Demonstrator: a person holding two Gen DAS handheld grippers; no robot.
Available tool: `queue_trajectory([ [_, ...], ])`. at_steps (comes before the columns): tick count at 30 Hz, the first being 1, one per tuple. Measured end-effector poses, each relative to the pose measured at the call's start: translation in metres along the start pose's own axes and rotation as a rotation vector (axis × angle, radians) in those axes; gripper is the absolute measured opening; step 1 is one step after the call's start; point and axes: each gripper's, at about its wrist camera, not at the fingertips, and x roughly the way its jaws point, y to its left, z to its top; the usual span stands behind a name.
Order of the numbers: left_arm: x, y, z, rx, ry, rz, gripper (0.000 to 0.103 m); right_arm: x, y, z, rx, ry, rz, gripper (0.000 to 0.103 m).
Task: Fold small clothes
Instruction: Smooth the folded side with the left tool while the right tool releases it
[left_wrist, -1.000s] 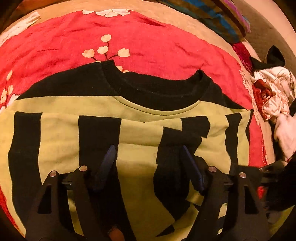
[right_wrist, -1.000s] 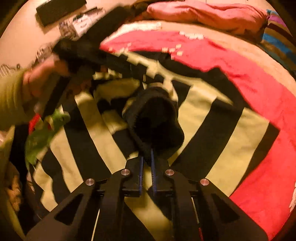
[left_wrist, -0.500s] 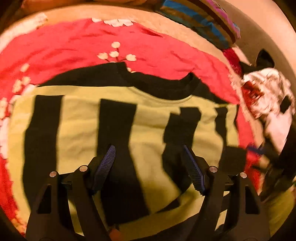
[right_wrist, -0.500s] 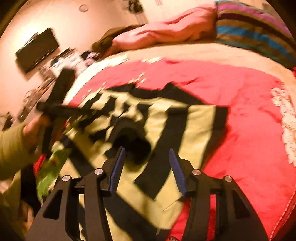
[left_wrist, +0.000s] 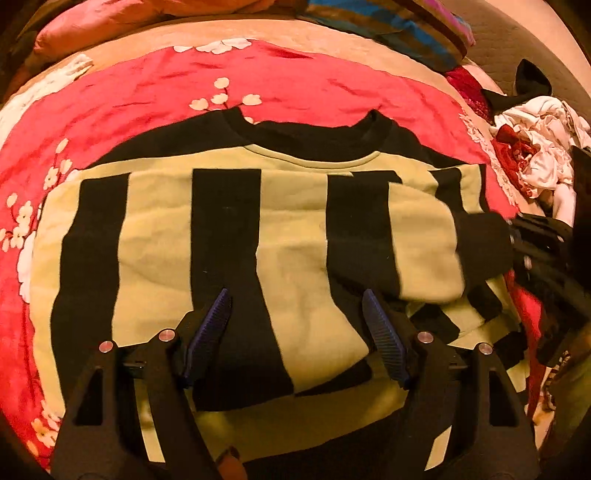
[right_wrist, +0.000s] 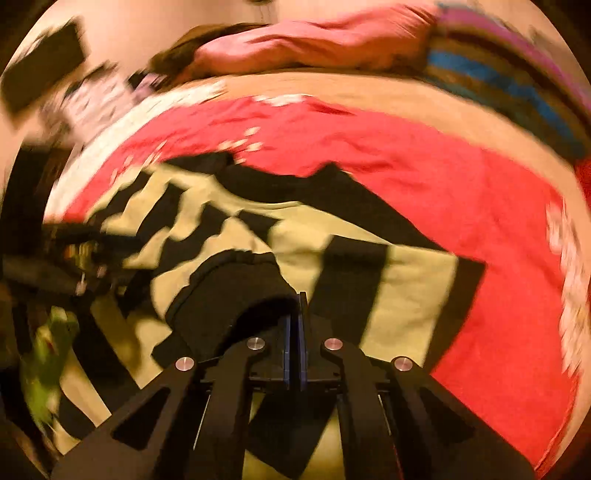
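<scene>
A yellow-green and black striped sweater (left_wrist: 295, 236) lies flat on a red floral blanket (left_wrist: 147, 92), neck away from me. My left gripper (left_wrist: 295, 317) hovers open over its lower middle, nothing between the fingers. One sleeve is folded across the body, its black cuff (left_wrist: 480, 243) at the right. In the right wrist view my right gripper (right_wrist: 294, 306) is shut, with the black cuff (right_wrist: 229, 291) pinched at its tips. The right gripper (left_wrist: 539, 240) also shows at the sweater's right edge. The left gripper (right_wrist: 74, 240) appears blurred at the far left.
A heap of white and red clothes (left_wrist: 535, 147) lies at the right of the bed. A striped pillow (left_wrist: 406, 29) and a pink pillow (right_wrist: 314, 40) sit at the head. A green item (right_wrist: 48, 369) lies at the bed's left edge.
The right gripper, open half a second ago, has shut again on the black cuff and the sleeve now lies across the body. The left gripper stayed open and drew back a little.
</scene>
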Motion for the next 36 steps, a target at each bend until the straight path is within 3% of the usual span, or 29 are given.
queue_trajectory([
  [5, 0.011, -0.004, -0.001, 0.003, 0.018, -0.004, 0.066, 0.024, -0.044, -0.001, 0.229, 0.063, 0.058, 0.006],
  [8, 0.014, -0.004, 0.000, 0.002, 0.017, -0.011, 0.067, 0.021, -0.062, -0.007, 0.317, 0.036, 0.124, 0.012],
  [12, 0.014, -0.003, -0.001, 0.021, 0.022, -0.015, 0.071, 0.001, -0.064, -0.011, 0.328, -0.010, 0.090, 0.029],
  [14, 0.016, -0.004, -0.001, 0.033, 0.026, -0.017, 0.074, -0.025, -0.062, -0.013, 0.302, -0.053, -0.044, 0.031],
  [16, 0.016, -0.006, -0.002, 0.035, 0.019, -0.017, 0.075, -0.049, -0.054, -0.013, 0.275, -0.109, -0.099, 0.031],
  [18, 0.014, -0.005, -0.003, 0.024, 0.004, -0.024, 0.075, -0.075, -0.013, -0.008, 0.165, -0.205, -0.047, 0.031],
  [20, 0.006, 0.000, -0.003, -0.005, -0.009, -0.052, 0.075, -0.079, 0.031, -0.001, 0.063, -0.233, 0.011, 0.031],
  [23, -0.028, 0.022, -0.006, -0.104, -0.087, -0.093, 0.075, -0.044, 0.071, 0.011, 0.004, -0.130, 0.019, 0.028],
  [26, -0.054, 0.040, -0.007, -0.101, -0.152, 0.000, 0.075, 0.000, 0.082, 0.014, -0.054, 0.002, -0.140, 0.027],
  [28, -0.062, 0.059, -0.007, -0.102, -0.163, 0.093, 0.075, 0.020, 0.066, 0.009, -0.010, 0.079, -0.236, 0.027],
  [30, -0.055, 0.081, -0.006, -0.136, -0.123, 0.165, 0.075, 0.022, 0.048, 0.004, 0.101, 0.082, -0.193, 0.033],
  [32, -0.042, 0.097, -0.007, -0.169, -0.079, 0.192, 0.075, 0.023, 0.035, 0.003, 0.163, 0.074, -0.172, 0.036],
  [35, -0.024, 0.109, -0.017, -0.196, -0.048, 0.143, 0.080, 0.030, 0.017, 0.000, 0.227, 0.080, -0.180, 0.060],
  [36, -0.021, 0.117, -0.018, -0.226, -0.048, 0.116, 0.083, 0.030, 0.013, -0.004, 0.251, 0.075, -0.160, 0.060],
])
